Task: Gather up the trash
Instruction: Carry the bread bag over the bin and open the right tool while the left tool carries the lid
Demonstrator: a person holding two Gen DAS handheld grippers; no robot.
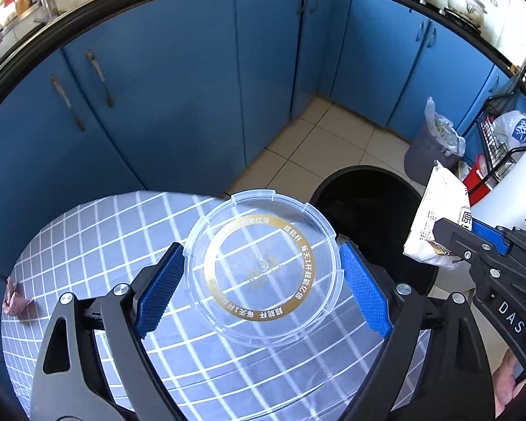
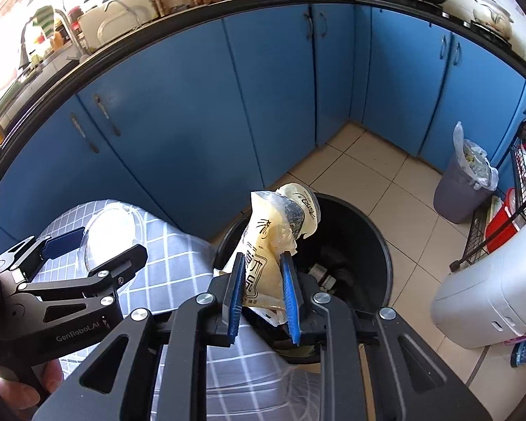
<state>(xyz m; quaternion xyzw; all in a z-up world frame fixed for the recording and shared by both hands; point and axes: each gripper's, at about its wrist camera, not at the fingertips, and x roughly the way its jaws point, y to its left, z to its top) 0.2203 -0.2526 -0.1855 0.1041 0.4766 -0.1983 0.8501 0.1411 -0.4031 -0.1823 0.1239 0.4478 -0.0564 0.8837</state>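
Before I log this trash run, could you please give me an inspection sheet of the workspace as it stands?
Surface: round table with checked cloth, beside the black bin.
Job's things: clear plastic lid between the left claw's pads; crumpled yellow-white food wrapper held over the bin's near rim.
Clutter: pink scrap at the cloth's edge.
Grippers: left claw closed on the lid; right claw shut on the wrapper.
Cables: nothing seen.
Surroundings: blue cabinets, tiled floor, full grey bin, white appliance.
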